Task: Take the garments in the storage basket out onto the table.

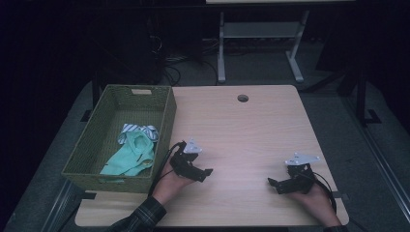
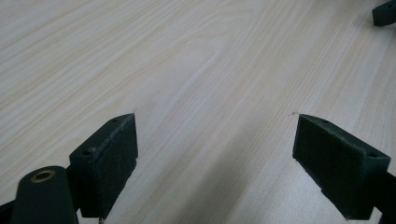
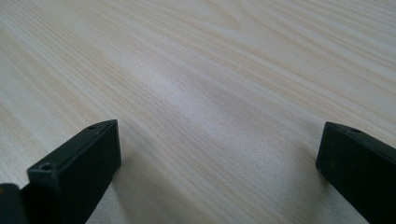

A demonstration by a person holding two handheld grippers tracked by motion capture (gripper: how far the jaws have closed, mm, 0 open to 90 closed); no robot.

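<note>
Tabletop (image 1: 251,125) of pale grained wood lay bare between both hands. Left of it sat a woven green basket (image 1: 84,152) holding mint and striped clothes (image 1: 133,152). Left gripper (image 1: 205,174) and right gripper (image 1: 273,183) gaped wide, empty.

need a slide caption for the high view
Two hand-held grippers, left gripper and right gripper, rest open on a wooden table beside a green woven basket holding clothes.
</note>
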